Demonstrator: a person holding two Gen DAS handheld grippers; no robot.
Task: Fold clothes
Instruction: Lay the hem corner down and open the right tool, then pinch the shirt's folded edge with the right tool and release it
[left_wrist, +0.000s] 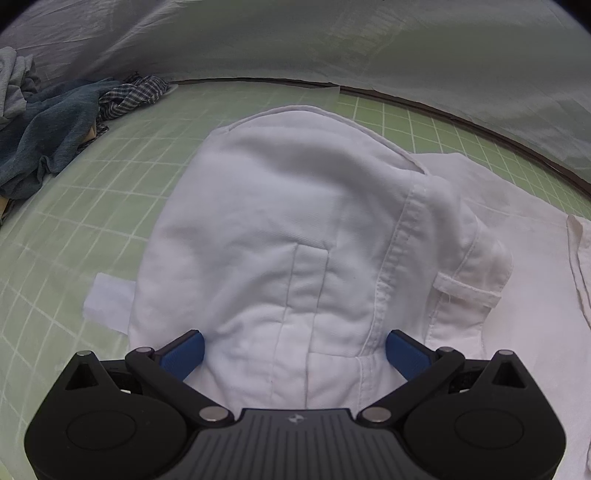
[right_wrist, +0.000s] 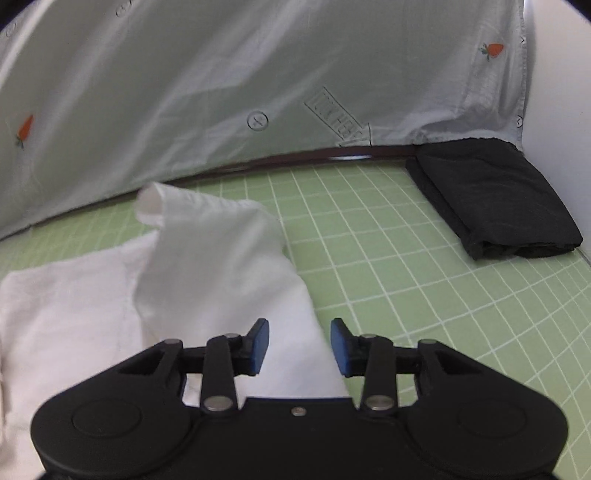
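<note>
while both tongs stand released | white trousers (left_wrist: 280, 236) lie half-folded on green grid mat (right_wrist: 406, 266) | left gripper (left_wrist: 295, 350) straddles waistband, right gripper (right_wrist: 299, 347) over leg | advice: pinch edges evenly, keep fold square

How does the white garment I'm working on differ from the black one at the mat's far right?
The white garment is partly folded, with a section lifted and rumpled; the black garment lies in a flat, neat fold. The white one sits between the right gripper's open fingers; the black one lies apart, untouched. Both rest on the green mat.
</note>
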